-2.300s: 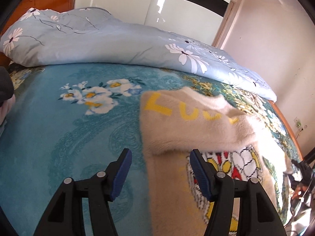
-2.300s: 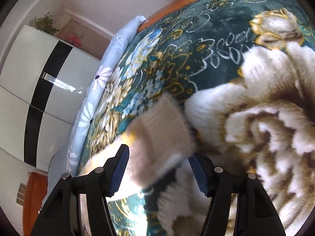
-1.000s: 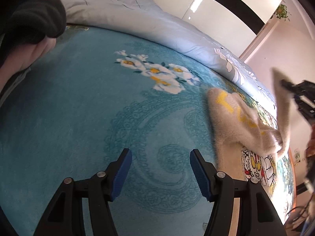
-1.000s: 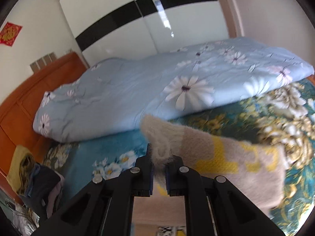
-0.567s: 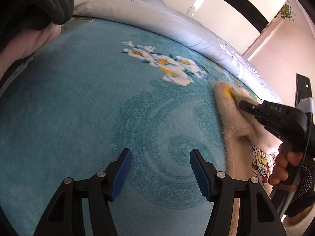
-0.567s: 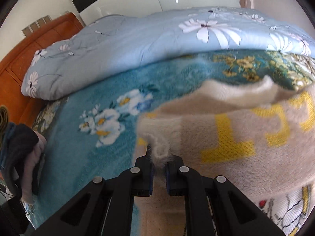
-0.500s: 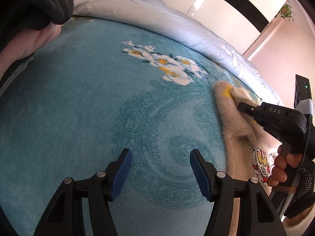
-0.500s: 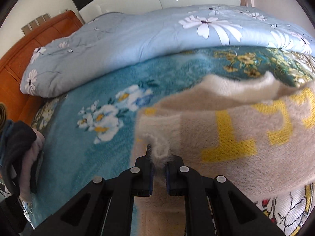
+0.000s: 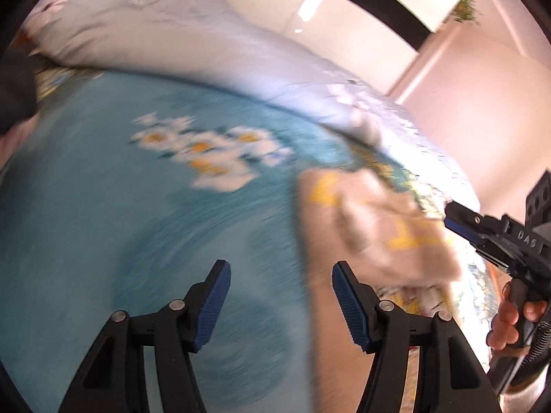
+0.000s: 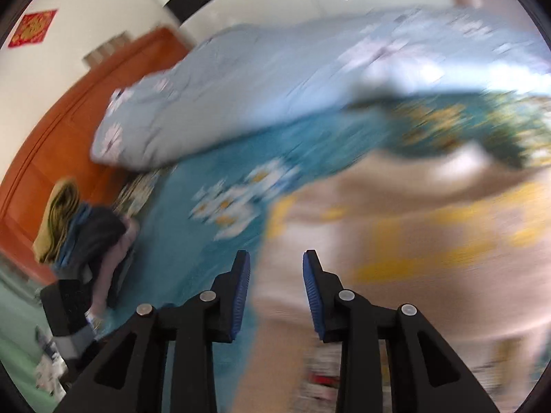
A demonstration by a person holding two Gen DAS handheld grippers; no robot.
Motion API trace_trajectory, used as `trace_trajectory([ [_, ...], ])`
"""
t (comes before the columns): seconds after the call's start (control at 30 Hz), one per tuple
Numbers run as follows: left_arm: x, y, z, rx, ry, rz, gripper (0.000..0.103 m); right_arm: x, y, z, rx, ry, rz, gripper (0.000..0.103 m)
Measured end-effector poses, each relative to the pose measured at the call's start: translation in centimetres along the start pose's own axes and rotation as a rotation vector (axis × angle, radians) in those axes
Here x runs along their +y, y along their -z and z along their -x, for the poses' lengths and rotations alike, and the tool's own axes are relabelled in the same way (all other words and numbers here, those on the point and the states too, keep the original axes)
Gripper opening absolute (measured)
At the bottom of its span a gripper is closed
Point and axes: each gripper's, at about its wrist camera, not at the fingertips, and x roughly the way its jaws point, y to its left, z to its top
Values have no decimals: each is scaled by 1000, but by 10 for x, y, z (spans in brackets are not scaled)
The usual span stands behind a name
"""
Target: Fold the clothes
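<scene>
A fuzzy beige sweater (image 9: 375, 234) with yellow letters lies on the teal flowered blanket (image 9: 120, 223), its sleeve folded across the chest. The same sweater (image 10: 396, 275) fills the right half of the right wrist view, badly blurred. My left gripper (image 9: 280, 285) stands open over the blanket, just left of the sweater's edge, with nothing between its fingers. My right gripper (image 10: 275, 275) is open above the sweater's left edge and holds nothing. The right gripper (image 9: 468, 229) also shows at the right of the left wrist view, held by a hand (image 9: 509, 323).
A rolled pale blue quilt (image 10: 275, 79) with white daisies lies along the far side of the bed. A pile of dark and yellow clothes (image 10: 79, 227) sits by the orange headboard (image 10: 69, 120). A white and black wardrobe (image 9: 361, 10) stands behind.
My right gripper has opened and let go of the sweater sleeve, then pulled back to the right. The sleeve now lies folded on the sweater. Both views are swinging and blurred.
</scene>
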Motion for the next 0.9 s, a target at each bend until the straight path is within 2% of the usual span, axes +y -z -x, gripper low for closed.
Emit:
trace_trajectory([
  [0.07, -17, -10, -13, 12, 56, -24, 66, -30, -8, 30, -61, 81, -32, 34],
  [0.17, -26, -13, -30, 32, 59, -32, 66, -78, -10, 61, -91, 140, -145, 34],
  [0.37, -45, -18, -62, 73, 63, -48, 66, -131, 1, 71, -87, 194, -210, 35],
  [0.47, -55, -21, -78, 94, 65, -56, 66, -144, 4, 67, -86, 217, -221, 35],
  [0.6, -58, -12, -71, 38, 31, -110, 66, -155, 7, 64, -92, 189, -238, 35],
  [0.67, -61, -5, -64, -9, 9, -149, 66, -157, 9, 64, -88, 186, -228, 35],
  [0.8, -59, 0, -42, -111, 28, -170, 66, -153, 14, 66, -81, 194, -195, 35],
  [0.9, -61, -7, -52, -69, 68, -170, 66, -153, 17, 65, -77, 192, -187, 36],
])
